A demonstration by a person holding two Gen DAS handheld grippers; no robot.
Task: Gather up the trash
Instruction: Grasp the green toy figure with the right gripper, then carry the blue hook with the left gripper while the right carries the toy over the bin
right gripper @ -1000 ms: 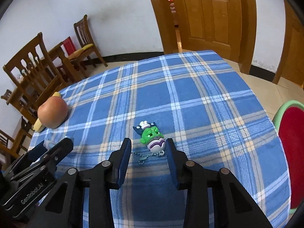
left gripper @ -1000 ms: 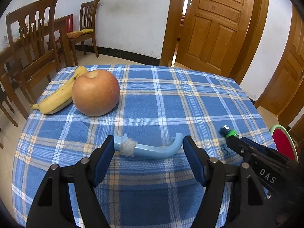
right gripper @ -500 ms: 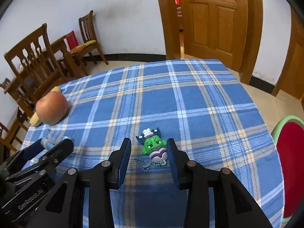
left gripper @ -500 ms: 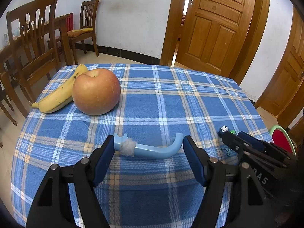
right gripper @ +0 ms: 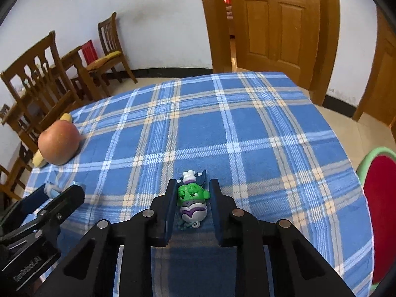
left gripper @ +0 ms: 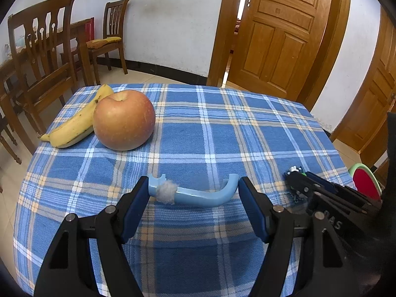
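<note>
Oddly, both hands are working at once here — each gripper has settled over its own bit of rubbish on the blue checked tablecloth [left gripper: 210,128]. The right gripper [right gripper: 191,193] has just been drawing its jaws in around the small green toy figure [right gripper: 192,194], which lies on the cloth between them with its bead chain trailing toward the camera; the pads look to be touching its sides, though how firm the pinch is I cannot tell. The left gripper [left gripper: 194,193] stands wider, its blue pads at either end of the curved pale-blue plastic piece [left gripper: 198,196], which has a tuft of grey fluff [left gripper: 167,193] stuck near one end — bracketed lengthways, I'd guess, because that is how it happens to lie. Whether the pads press on it or merely touch is hard to say. The apple [left gripper: 123,120] and banana [left gripper: 74,123] sit together at the far left corner, well apart from both grippers, presumably because they aren't trash. A red bin with a green rim [right gripper: 381,205] waits just past the table's right edge.
</note>
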